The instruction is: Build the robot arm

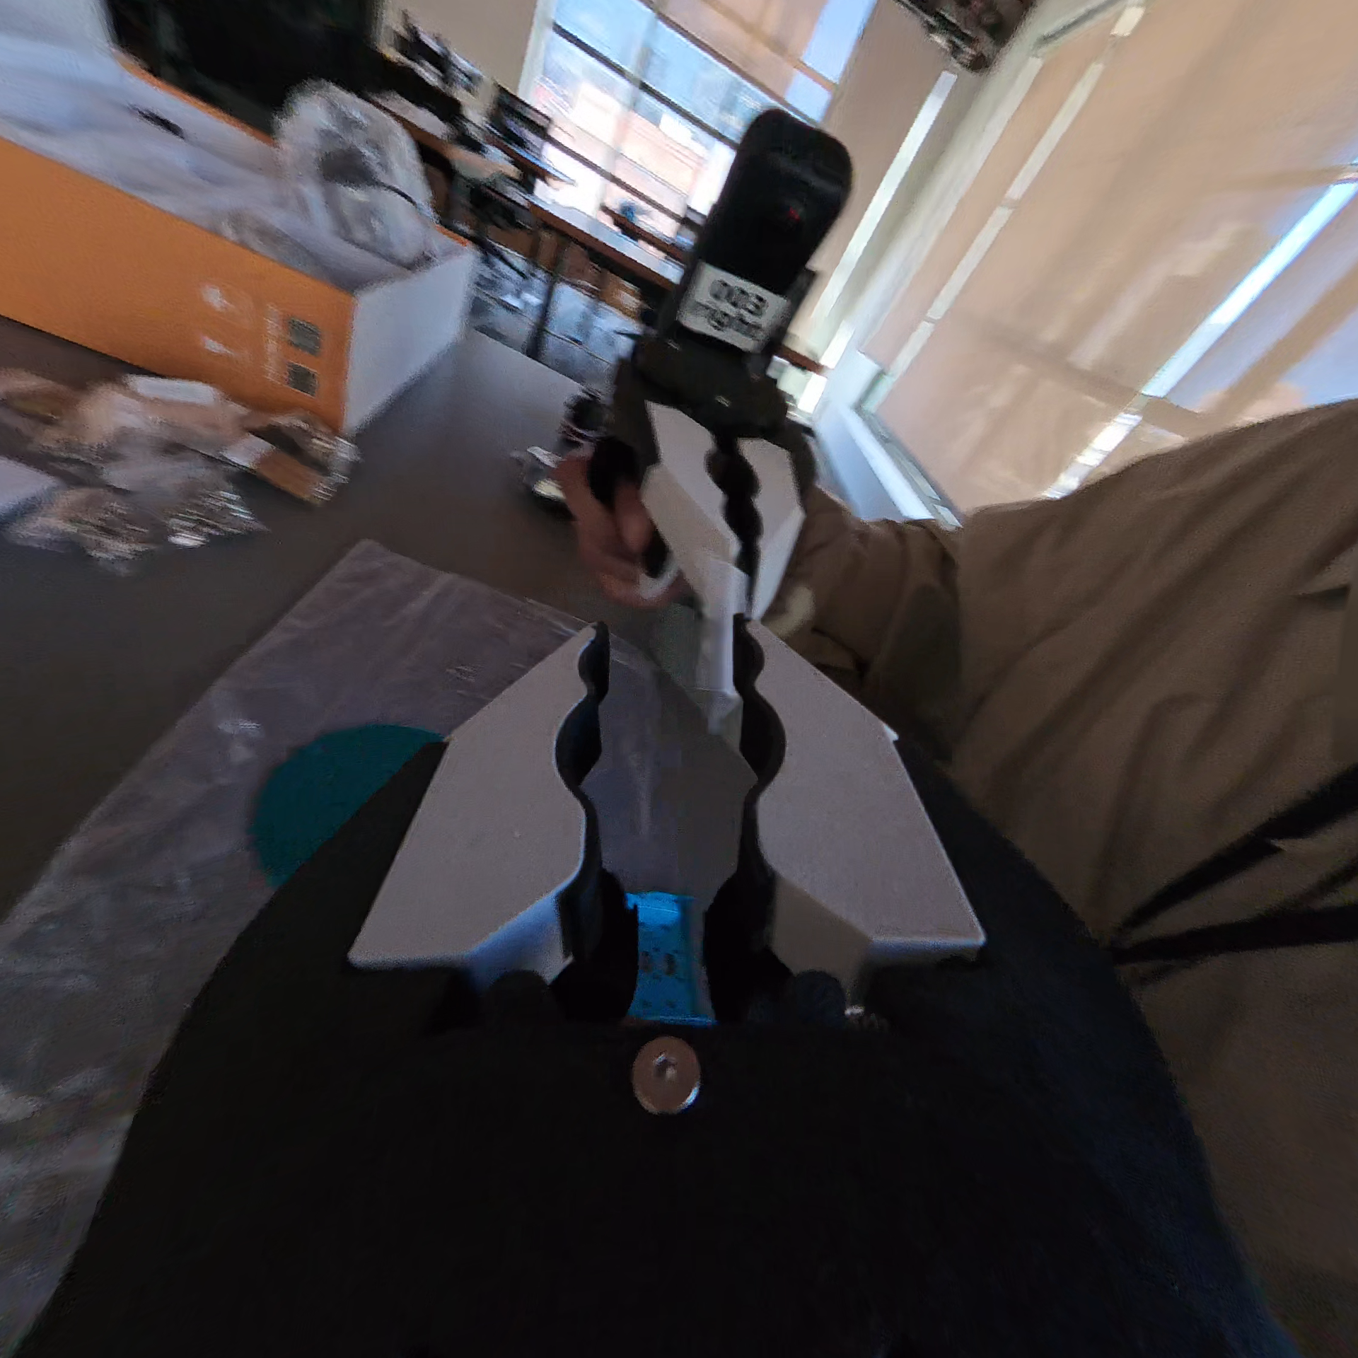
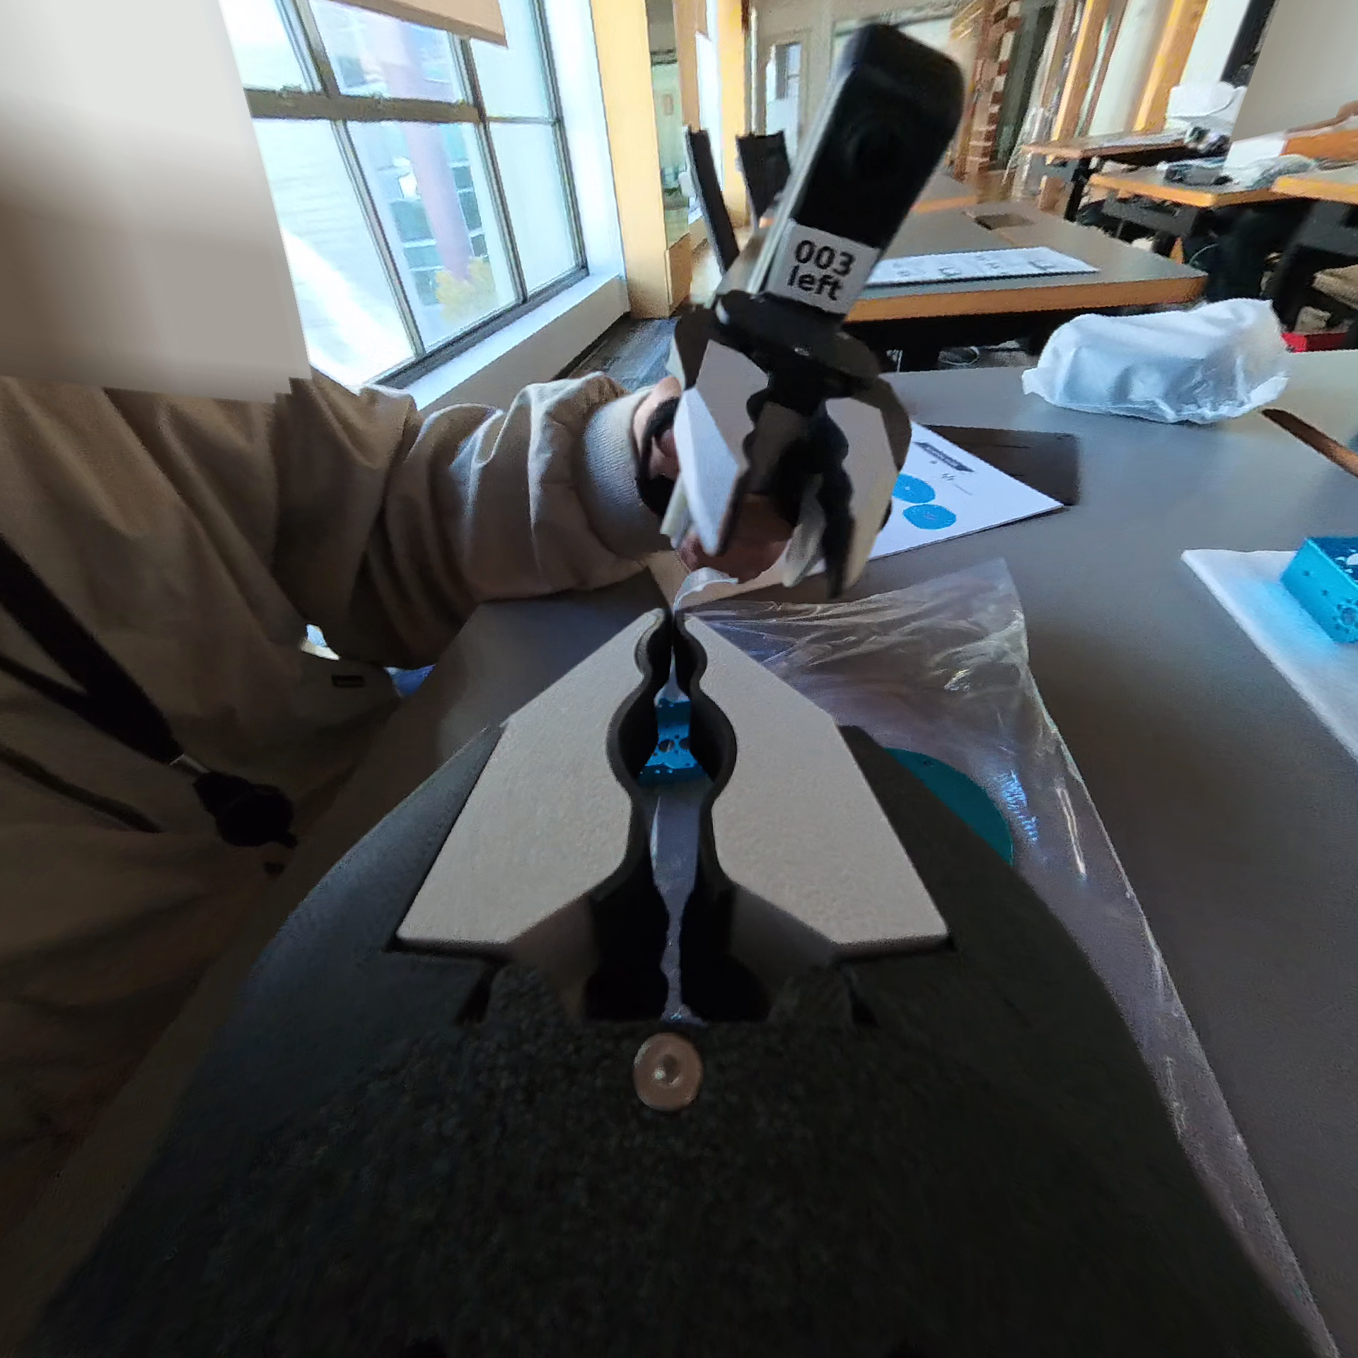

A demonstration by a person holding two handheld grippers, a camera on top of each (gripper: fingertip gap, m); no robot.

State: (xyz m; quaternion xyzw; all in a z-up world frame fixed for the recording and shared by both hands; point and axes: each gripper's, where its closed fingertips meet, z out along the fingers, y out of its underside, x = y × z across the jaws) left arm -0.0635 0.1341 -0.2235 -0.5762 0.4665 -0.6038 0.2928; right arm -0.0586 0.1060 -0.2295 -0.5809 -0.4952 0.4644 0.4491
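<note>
Over the grey counter [image 2: 1212, 661] my right tool [image 2: 672, 624] is pinched onto the clear plastic bag [image 2: 918, 661], left tool [image 1: 672, 639] hovering agape, blue part [image 2: 672, 749] bagged.

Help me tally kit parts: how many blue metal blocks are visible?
2 blue blocks: one glimpsed behind the right gripper, one on the white sheet at right. Others may be hidden.

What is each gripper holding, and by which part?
Right gripper: jaws shut on the bag at its white edge. Left gripper: open, holding nothing.
</note>
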